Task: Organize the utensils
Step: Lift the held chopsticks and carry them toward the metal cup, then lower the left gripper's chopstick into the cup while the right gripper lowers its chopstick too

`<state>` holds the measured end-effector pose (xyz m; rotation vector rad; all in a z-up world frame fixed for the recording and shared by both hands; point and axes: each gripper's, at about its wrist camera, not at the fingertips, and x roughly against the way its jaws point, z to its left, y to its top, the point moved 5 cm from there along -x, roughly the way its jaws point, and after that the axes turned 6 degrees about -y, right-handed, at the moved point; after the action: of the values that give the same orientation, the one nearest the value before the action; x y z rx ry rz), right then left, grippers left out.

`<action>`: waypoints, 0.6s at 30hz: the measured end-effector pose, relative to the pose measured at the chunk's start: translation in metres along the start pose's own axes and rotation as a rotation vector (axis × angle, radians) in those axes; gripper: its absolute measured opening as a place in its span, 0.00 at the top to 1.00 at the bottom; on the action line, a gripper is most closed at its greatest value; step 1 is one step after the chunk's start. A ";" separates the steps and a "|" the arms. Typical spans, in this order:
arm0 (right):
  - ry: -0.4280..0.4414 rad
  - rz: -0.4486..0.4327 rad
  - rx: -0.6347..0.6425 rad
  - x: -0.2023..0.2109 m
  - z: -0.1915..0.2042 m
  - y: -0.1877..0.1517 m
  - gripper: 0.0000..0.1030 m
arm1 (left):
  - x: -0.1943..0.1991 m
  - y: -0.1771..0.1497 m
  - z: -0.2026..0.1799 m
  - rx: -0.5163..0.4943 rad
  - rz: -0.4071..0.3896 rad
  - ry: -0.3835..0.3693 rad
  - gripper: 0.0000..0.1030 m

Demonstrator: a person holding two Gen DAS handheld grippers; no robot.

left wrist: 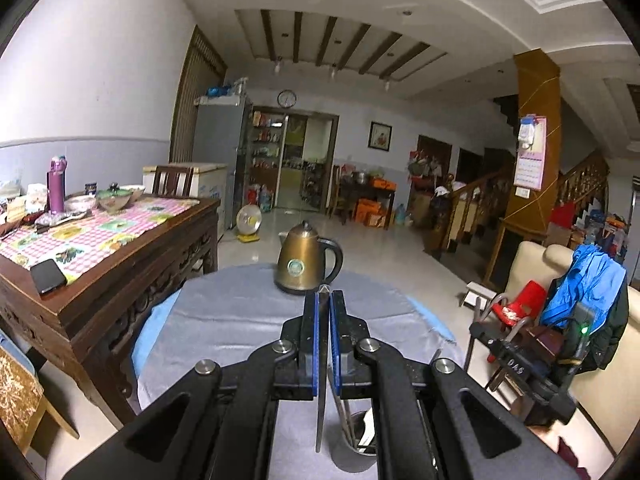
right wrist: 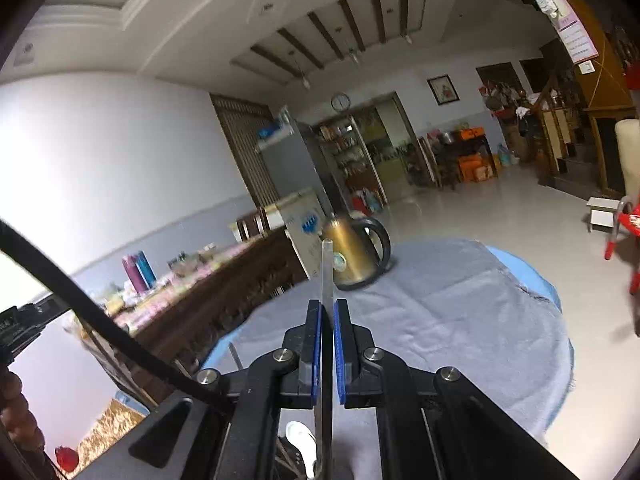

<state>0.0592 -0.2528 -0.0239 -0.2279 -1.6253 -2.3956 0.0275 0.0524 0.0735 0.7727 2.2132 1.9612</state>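
Note:
My left gripper (left wrist: 323,300) is shut on a thin metal utensil (left wrist: 321,400) held edge-on, with its tip poking out just past the blue pads. Beneath it, a metal holder cup (left wrist: 362,436) with sticks in it stands on the grey cloth of the round table (left wrist: 224,320). My right gripper (right wrist: 328,308) is shut on a flat steel utensil handle (right wrist: 328,272) that sticks up well beyond its fingers. A white spoon (right wrist: 302,438) lies low under that gripper. Both grippers hang above the round table (right wrist: 460,320).
A brass kettle (left wrist: 306,260) (right wrist: 356,252) stands at the far edge of the round table. To the left is a wooden table (left wrist: 168,240) with a pink checked cloth, a phone (left wrist: 48,276) and a purple bottle (left wrist: 56,184). At the right are a cream sofa (left wrist: 536,264) and a red chair (left wrist: 516,304).

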 end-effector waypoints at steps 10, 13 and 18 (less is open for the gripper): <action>0.028 -0.163 -0.027 0.011 -0.006 0.002 0.94 | 0.003 0.007 -0.009 0.010 -0.027 -0.039 0.95; 0.052 -0.198 -0.037 0.013 -0.007 0.004 0.94 | 0.001 0.005 -0.010 0.020 -0.029 -0.044 0.95; 0.081 -0.262 -0.063 0.017 -0.009 0.008 0.94 | -0.006 0.001 -0.015 0.026 -0.028 -0.066 0.95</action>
<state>0.0449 -0.2653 -0.0157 0.0758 -1.6329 -2.6109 0.0269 0.0366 0.0755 0.7942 2.2042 1.8694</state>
